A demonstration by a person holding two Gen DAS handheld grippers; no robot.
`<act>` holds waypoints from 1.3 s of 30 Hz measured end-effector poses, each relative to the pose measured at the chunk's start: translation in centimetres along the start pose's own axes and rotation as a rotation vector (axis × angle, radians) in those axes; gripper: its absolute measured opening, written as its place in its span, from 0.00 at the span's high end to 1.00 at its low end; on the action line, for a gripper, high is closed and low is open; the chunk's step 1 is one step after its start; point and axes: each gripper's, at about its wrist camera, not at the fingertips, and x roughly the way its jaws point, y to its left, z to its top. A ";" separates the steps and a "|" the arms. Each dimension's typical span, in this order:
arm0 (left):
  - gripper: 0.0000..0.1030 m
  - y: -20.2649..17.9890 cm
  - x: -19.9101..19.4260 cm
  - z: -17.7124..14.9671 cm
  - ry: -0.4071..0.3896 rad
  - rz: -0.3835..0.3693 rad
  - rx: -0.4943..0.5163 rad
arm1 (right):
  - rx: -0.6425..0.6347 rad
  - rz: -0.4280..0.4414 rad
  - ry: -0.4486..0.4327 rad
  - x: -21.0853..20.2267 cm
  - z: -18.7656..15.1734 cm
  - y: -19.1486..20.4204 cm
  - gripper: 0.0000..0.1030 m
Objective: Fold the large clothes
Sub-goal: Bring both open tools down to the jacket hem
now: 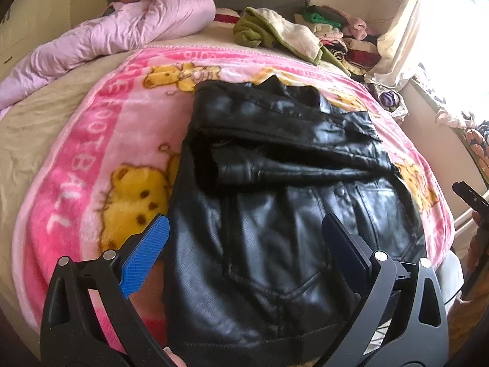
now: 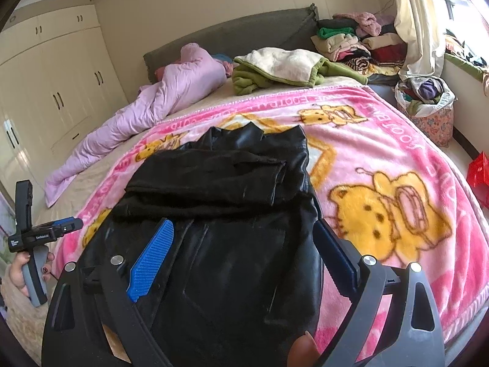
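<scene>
Black leather jacket (image 1: 275, 183) lies centre frame on the pink blanket (image 1: 91, 140), sleeves folded in. Likely heavy, stiff, slick; pinch the thick hem near the bottom edge. Left gripper (image 1: 244, 247) and right gripper (image 2: 244, 250) both spread, holding nothing.

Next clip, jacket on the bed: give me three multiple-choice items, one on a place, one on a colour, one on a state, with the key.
1. What does the black jacket lie on?
A. the pink cartoon blanket
B. the lilac quilt
C. the floor

2. What colour are the ribbed pads on the left gripper?
A. red
B. blue
C. green

3. How do the jaws of the right gripper stand?
A. shut on a sleeve
B. shut on nothing
C. open, above the jacket

Key: 1 A, pink blanket shows around the jacket's sides; 2 B, the pad in view is bright blue; 3 C, the jaws are spread wide with nothing between them.
</scene>
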 end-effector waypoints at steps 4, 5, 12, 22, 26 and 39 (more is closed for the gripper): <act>0.09 1.3 0.1 -1.3 0.016 0.011 -0.022 | -0.002 -0.005 0.015 -0.1 -0.7 -0.2 0.11; 0.09 1.4 0.1 -1.5 0.018 0.016 -0.019 | -0.002 -0.002 0.018 -0.1 -0.9 -0.2 0.11; 0.09 2.8 0.0 -3.0 0.051 0.045 -0.014 | -0.022 0.003 0.039 0.0 -2.0 -0.2 0.11; 0.09 4.1 0.8 -4.6 0.104 0.043 0.024 | -0.005 0.000 0.067 -0.2 -4.2 -0.7 0.11; 0.09 3.9 1.3 -5.3 0.126 0.030 0.059 | 0.016 -0.013 0.085 -0.6 -5.5 -1.5 0.11; 0.09 3.4 1.8 -6.4 0.226 0.008 0.121 | 0.035 -0.022 0.193 -0.3 -10.0 -3.0 0.11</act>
